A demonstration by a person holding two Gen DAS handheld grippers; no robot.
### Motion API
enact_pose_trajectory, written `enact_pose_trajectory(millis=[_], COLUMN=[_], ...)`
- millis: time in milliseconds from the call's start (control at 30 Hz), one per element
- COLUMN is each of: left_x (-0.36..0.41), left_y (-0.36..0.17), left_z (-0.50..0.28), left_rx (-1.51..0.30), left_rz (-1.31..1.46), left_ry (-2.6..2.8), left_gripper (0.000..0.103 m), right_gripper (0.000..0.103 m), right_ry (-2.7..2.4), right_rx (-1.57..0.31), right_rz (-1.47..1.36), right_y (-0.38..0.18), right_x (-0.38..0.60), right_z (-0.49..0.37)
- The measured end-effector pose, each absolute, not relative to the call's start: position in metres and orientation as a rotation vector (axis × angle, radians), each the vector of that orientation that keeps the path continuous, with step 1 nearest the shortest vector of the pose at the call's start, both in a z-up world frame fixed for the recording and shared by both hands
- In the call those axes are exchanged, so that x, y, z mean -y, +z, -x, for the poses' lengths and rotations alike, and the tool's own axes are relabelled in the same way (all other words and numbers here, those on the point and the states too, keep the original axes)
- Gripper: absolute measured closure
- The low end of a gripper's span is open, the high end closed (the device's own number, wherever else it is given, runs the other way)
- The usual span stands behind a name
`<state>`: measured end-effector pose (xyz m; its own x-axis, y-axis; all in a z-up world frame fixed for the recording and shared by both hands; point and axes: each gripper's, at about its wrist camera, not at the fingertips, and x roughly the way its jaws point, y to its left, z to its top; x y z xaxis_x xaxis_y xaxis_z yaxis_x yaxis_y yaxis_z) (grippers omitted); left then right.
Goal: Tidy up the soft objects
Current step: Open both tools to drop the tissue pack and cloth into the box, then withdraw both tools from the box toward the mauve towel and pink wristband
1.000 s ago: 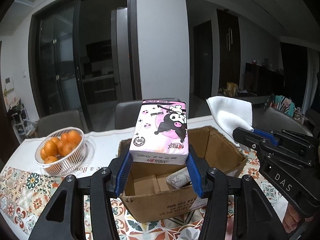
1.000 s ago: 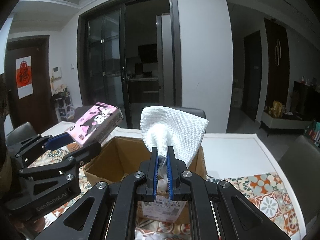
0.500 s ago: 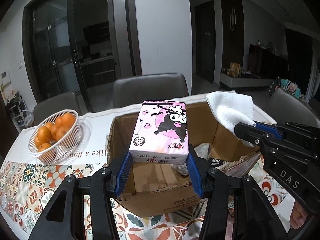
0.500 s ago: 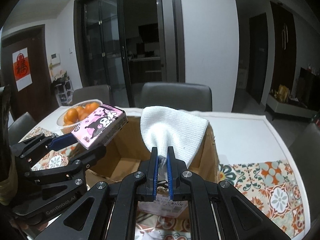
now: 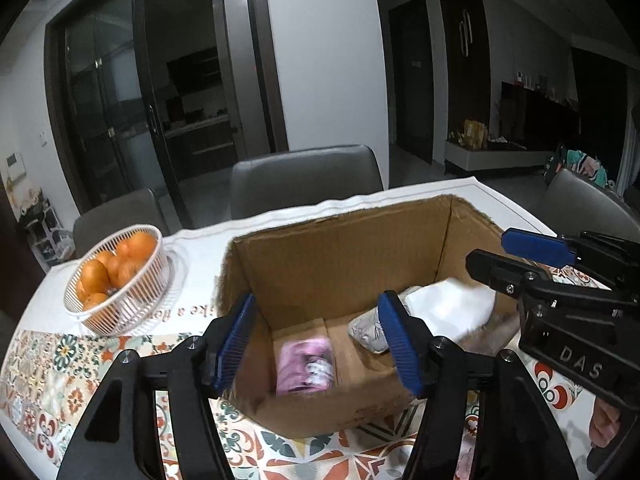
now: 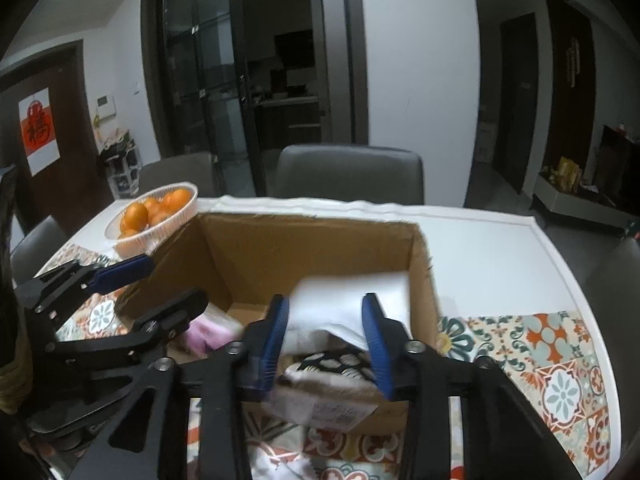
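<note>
An open cardboard box (image 5: 340, 248) stands on the table. The pink tissue pack (image 5: 304, 366) lies blurred on the box floor, also seen in the right wrist view (image 6: 208, 332). The white knitted cloth (image 6: 352, 300) lies inside the box at its right side, also in the left wrist view (image 5: 452, 308). My left gripper (image 5: 318, 344) is open and empty above the box's near edge. My right gripper (image 6: 326, 344) is open and empty above the cloth. Each gripper shows in the other's view: the left one (image 6: 144, 284) and the right one (image 5: 516, 256).
A white wire basket of oranges (image 5: 116, 276) stands left of the box, also in the right wrist view (image 6: 156, 212). More soft items lie in the box: a grey patterned bundle (image 5: 368, 330) and a black-and-white piece (image 6: 332, 362). Grey chairs (image 5: 304, 180) stand behind the patterned tablecloth (image 6: 556, 364).
Both grippers opened. The pink tissue pack dropped from the left gripper into the box, and the white cloth dropped from the right gripper into the box.
</note>
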<state>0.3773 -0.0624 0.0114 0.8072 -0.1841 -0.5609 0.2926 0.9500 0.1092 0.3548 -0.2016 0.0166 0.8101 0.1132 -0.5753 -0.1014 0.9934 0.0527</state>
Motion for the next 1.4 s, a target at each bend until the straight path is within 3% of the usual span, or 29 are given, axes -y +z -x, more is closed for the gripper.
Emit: enact_pose_trajectory(millis=[267,600,1400], left_x=[0.058,0.05,0.034], left_y=[0.029,0.048,0.063], left_z=[-0.343,-0.299,-0.206], left_rx=[-0.496,-0.45,-0.363], left_rz=[-0.232,-0.217,-0.216], left_ry=[-0.237,-0.242,-0.211], left_gripper=[0.036,0.034,0.028], right_gripper=[0.061,0.046,0.034], right_ry=[0.076,0.046,0.052], right_rx=[-0.573,-0.503,-0.444], right_rz=[-0.041,-0.032,-0.045], right_y=[0.029,0.048,0.053], right_x=[0.209,0.207,0.198], right_z=[-0.328,-0.279,-0.188])
